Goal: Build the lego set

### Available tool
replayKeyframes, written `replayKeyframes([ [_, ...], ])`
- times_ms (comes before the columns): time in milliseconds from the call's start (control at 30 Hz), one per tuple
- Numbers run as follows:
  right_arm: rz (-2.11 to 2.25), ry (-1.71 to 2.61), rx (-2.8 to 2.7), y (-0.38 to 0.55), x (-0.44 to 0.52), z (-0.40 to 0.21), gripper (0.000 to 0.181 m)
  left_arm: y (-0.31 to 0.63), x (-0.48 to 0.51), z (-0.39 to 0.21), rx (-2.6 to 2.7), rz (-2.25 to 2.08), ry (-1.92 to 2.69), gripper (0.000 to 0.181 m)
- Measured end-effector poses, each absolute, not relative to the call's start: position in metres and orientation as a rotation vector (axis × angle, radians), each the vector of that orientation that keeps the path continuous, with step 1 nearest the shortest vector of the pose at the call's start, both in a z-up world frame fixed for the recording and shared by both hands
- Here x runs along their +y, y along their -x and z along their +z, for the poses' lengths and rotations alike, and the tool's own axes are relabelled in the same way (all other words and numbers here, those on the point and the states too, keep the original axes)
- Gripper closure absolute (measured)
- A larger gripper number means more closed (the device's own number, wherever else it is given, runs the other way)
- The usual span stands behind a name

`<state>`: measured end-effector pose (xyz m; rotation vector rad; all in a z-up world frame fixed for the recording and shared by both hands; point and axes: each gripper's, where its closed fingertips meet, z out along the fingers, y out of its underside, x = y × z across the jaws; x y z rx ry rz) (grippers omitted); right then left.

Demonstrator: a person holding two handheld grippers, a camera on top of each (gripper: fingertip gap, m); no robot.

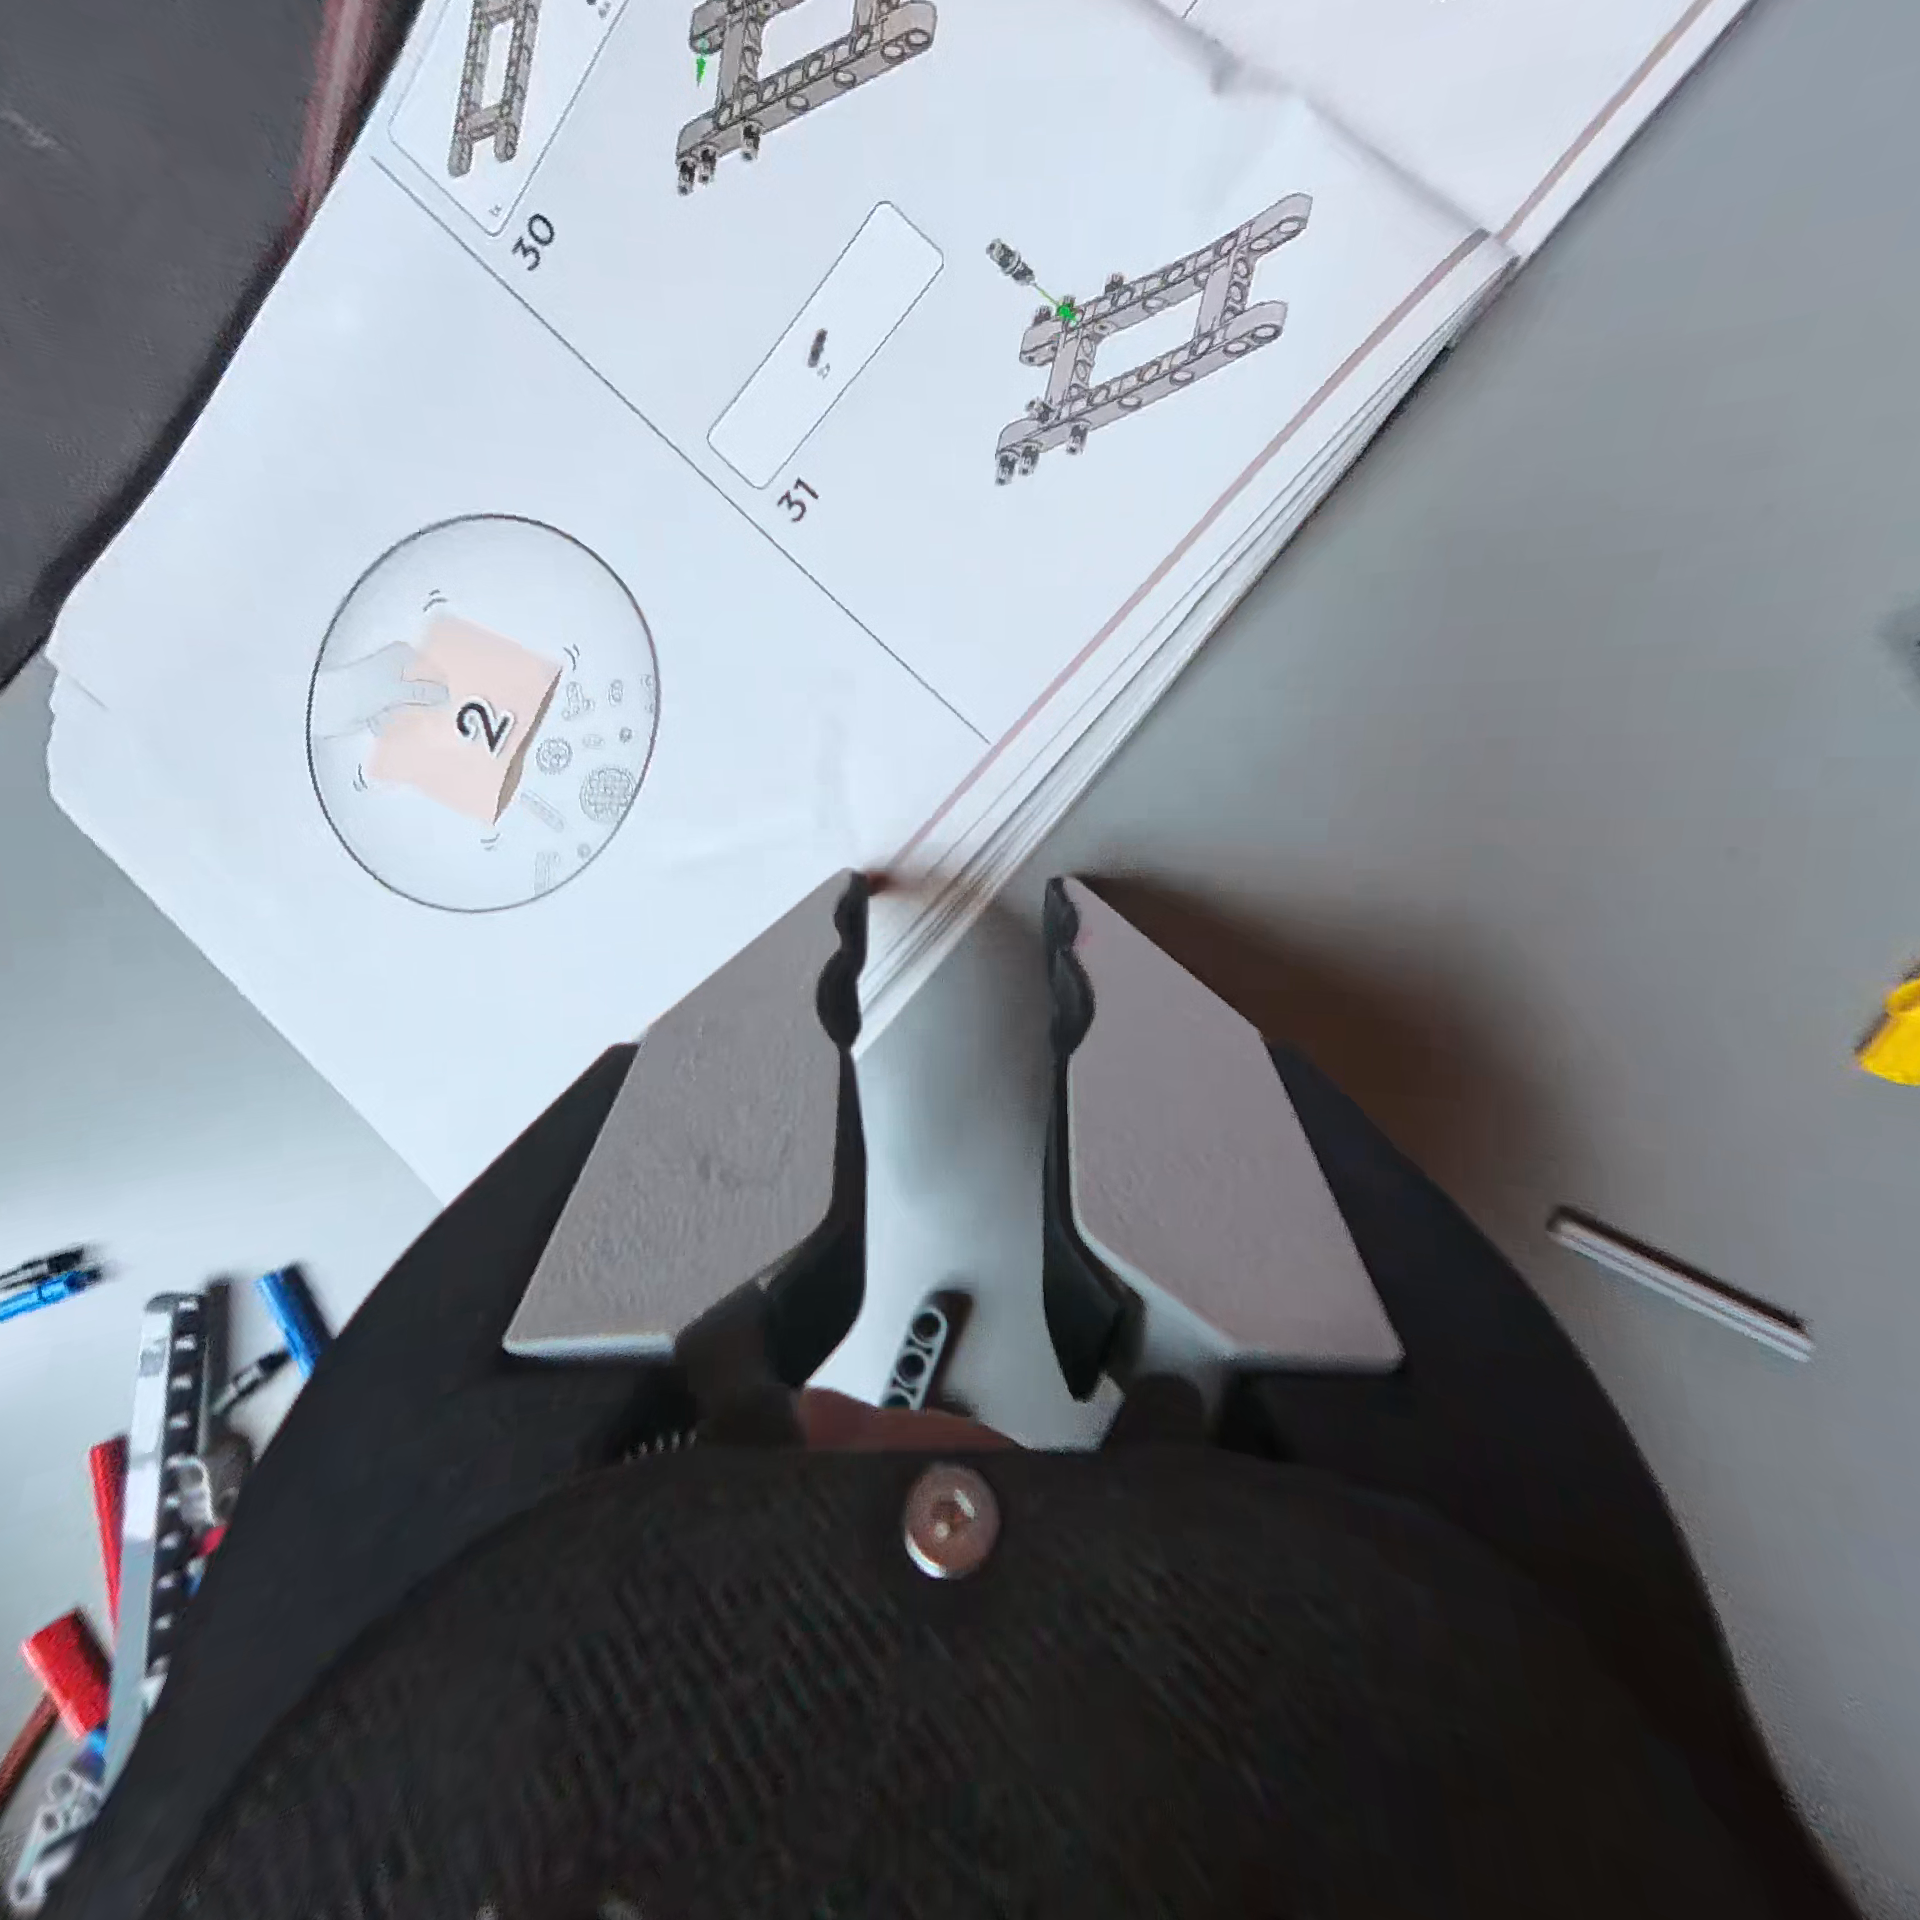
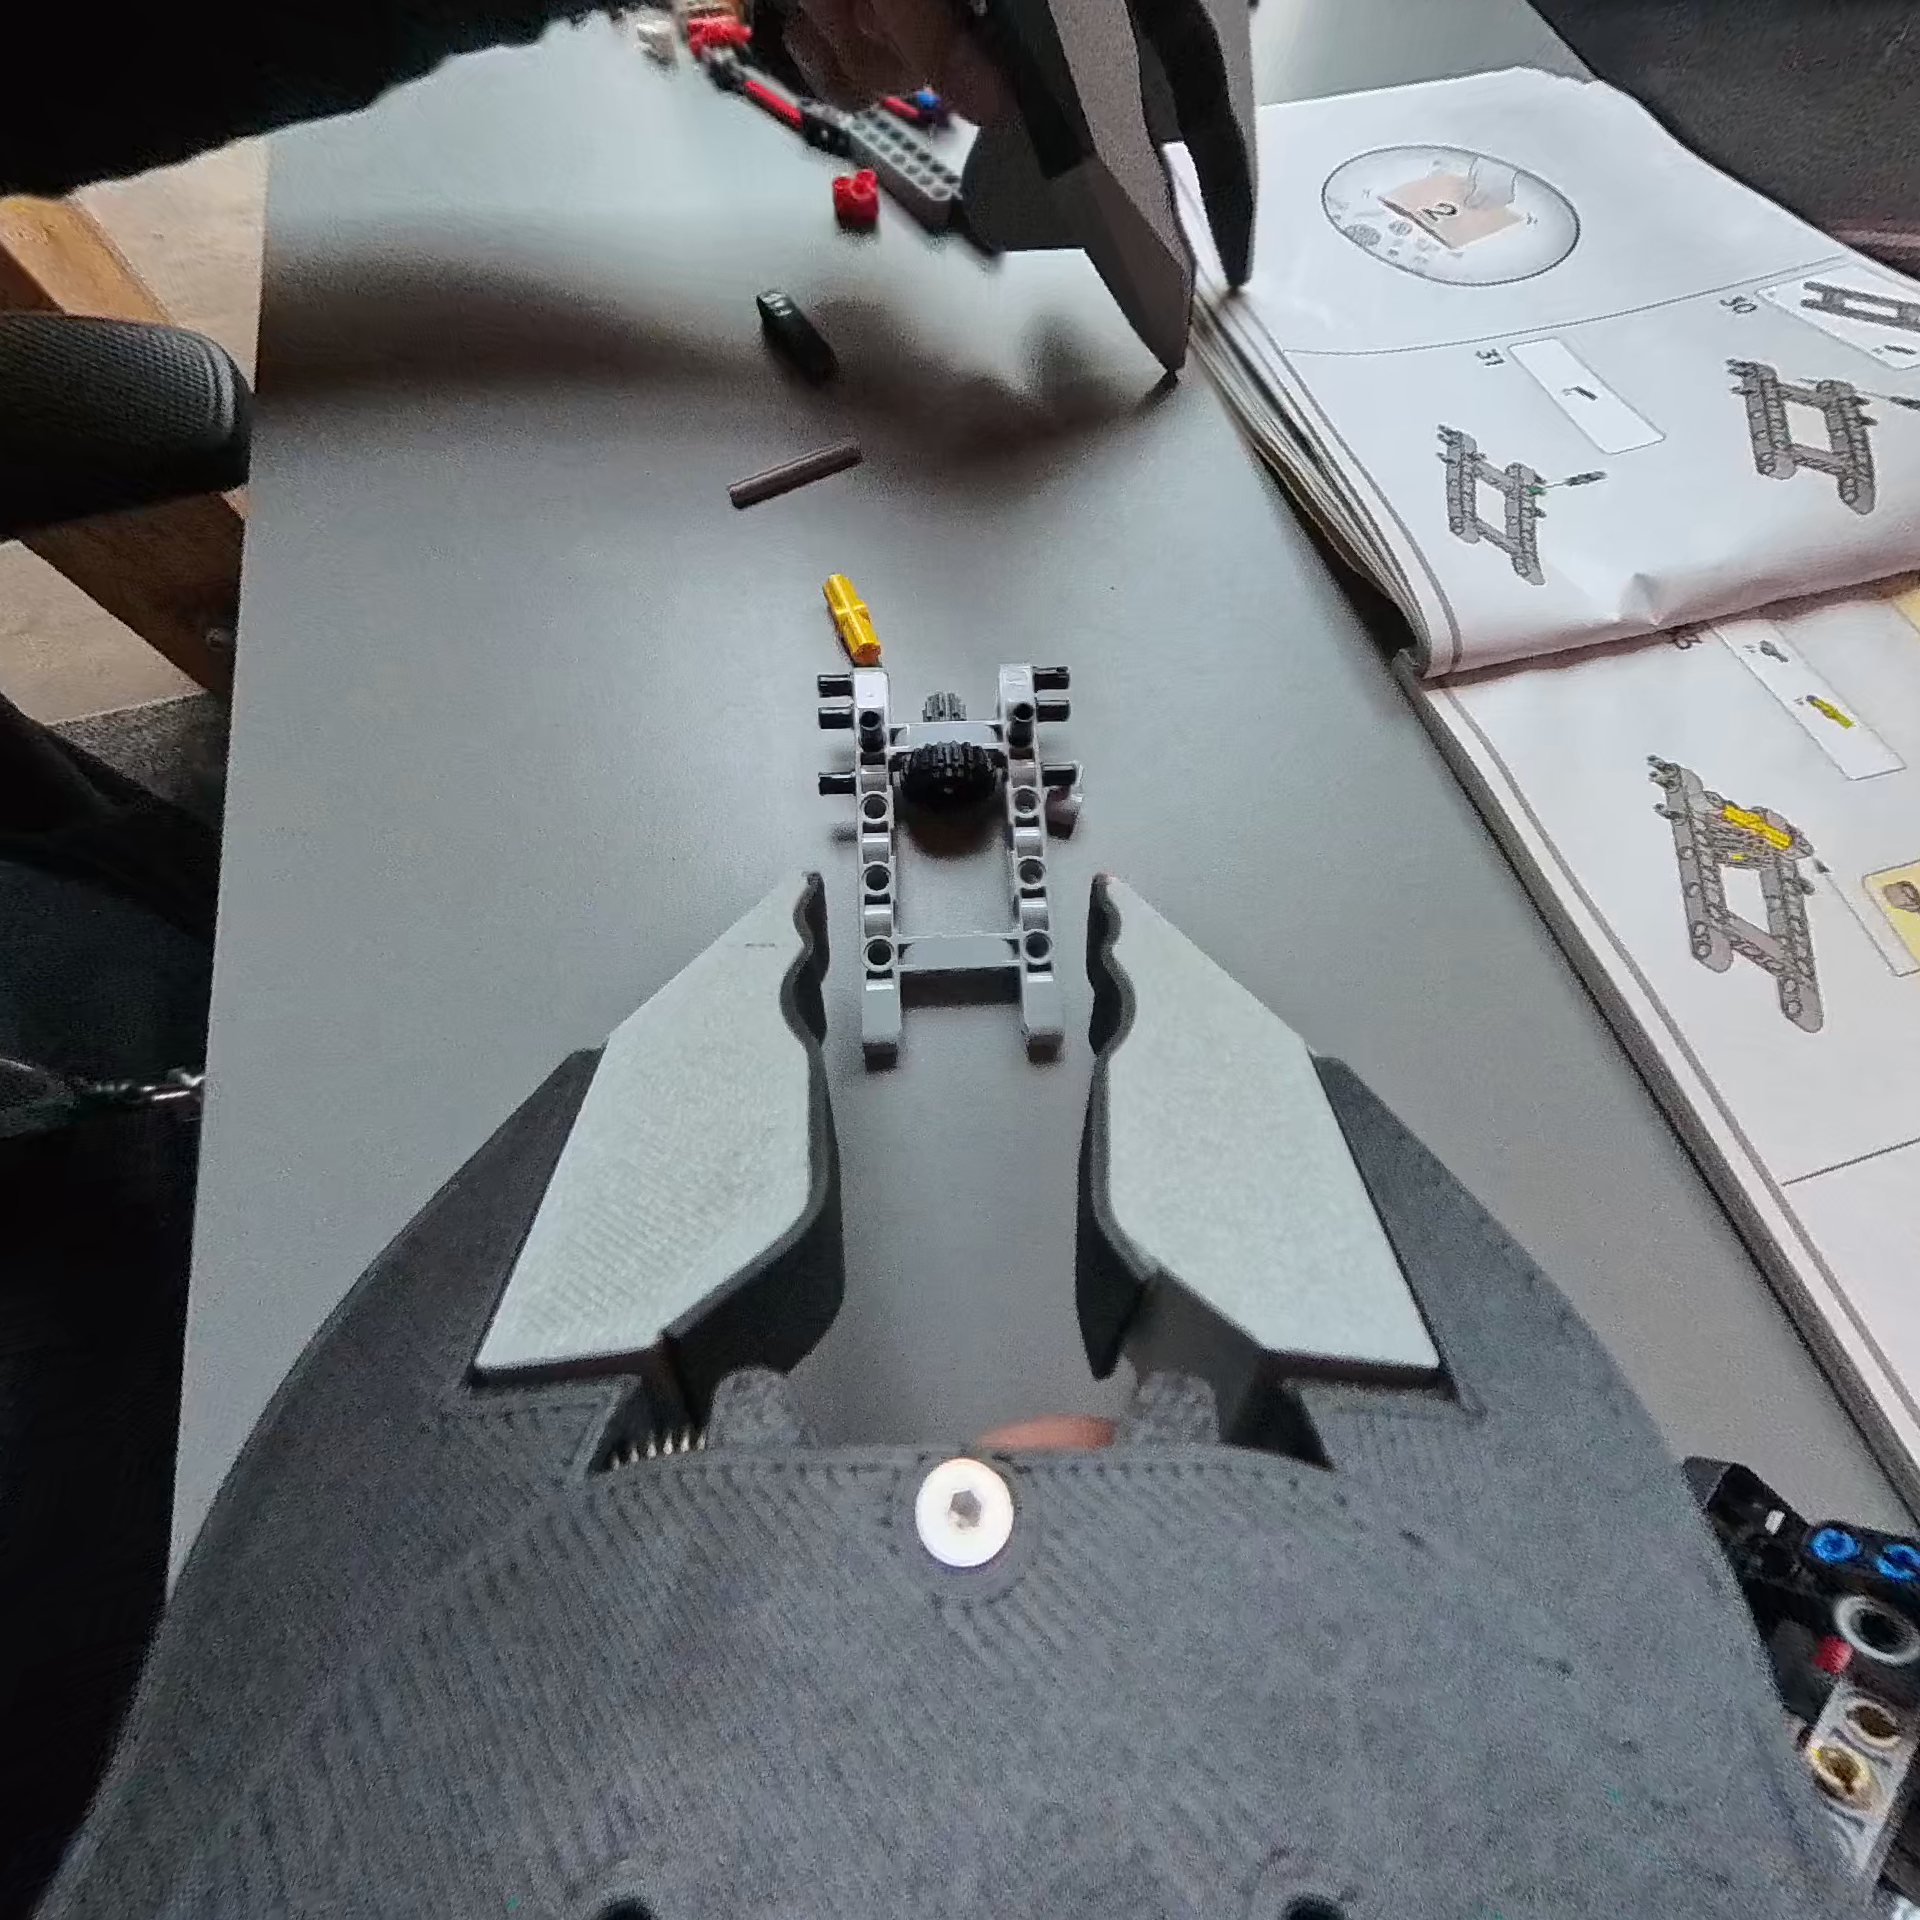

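Observation:
A grey beam frame (image 2: 951,862) with a black gear and black pins lies flat on the dark table (image 2: 520,727). My right gripper (image 2: 958,894) is open and empty, with its fingertips on either side of the frame's near half, not touching it. A yellow pin (image 2: 852,618) lies just beyond the frame. My left gripper (image 1: 956,894) is open, and its fingertips straddle the page edge of the open instruction booklet (image 1: 623,520). It also shows in the right wrist view (image 2: 1203,324), one tip on the booklet (image 2: 1662,416) and one on the table beside it.
A dark axle (image 2: 795,476) and a small black piece (image 2: 795,332) lie beyond the yellow pin. A pile of loose parts (image 1: 156,1455) sits at the table's far end (image 2: 883,145). A black assembly with blue pins (image 2: 1839,1621) is at near right. A chair armrest (image 2: 104,405) stands left. Left tips to right tips: about 20 cm. From the right gripper's tips to the yellow pin (image 2: 852,618) is close to 8 cm.

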<state>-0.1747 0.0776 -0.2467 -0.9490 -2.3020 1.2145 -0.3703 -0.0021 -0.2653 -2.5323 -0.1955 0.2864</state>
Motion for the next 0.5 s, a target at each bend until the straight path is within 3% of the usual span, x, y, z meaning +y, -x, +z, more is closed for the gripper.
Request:
replayKeyframes([
  [100, 1.184, 0.937, -2.324, 0.174, 0.076, -0.250, 0.134, 0.359, -0.008, -0.266, -0.207, 0.272, 2.531, 0.162],
  [133, 1.181, 0.935, -2.327, 0.174, 0.076, -0.251, 0.134, 0.356, -0.010, -0.266, -0.198, 0.290, 2.537, 0.161],
  [200, 1.190, 0.930, -2.318, 0.174, 0.076, -0.249, 0.133, 0.347, -0.016, -0.261, -0.189, 0.327, 2.549, 0.140],
  [500, 1.300, 0.951, -2.190, 0.178, 0.083, -0.231, 0.140, 0.272, -0.016, -0.208, -0.236, 0.276, 2.116, 0.139],
])
